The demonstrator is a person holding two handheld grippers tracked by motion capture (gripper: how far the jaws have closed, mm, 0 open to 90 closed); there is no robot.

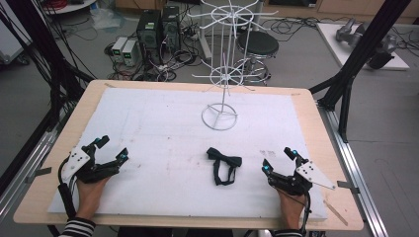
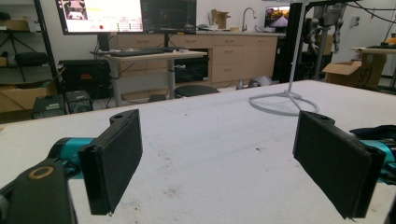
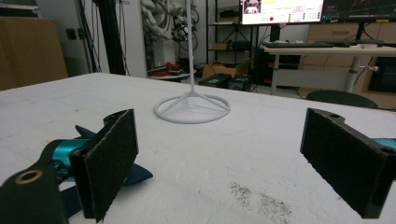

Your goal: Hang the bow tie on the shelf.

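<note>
Bow tie untouched, nothing begun.
The bow tie (image 1: 224, 165) lies flat on the table (image 1: 316, 128) before the wire rack (image 1: 220, 74); left tool (image 1: 109, 149) and right tool (image 1: 278, 160) rest open (both empty), well apart.

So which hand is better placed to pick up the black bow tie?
Probably the right gripper: the black bow tie lies just beside it on the white mat, its fingers open. The left gripper, also open, sits much farther off.
</note>
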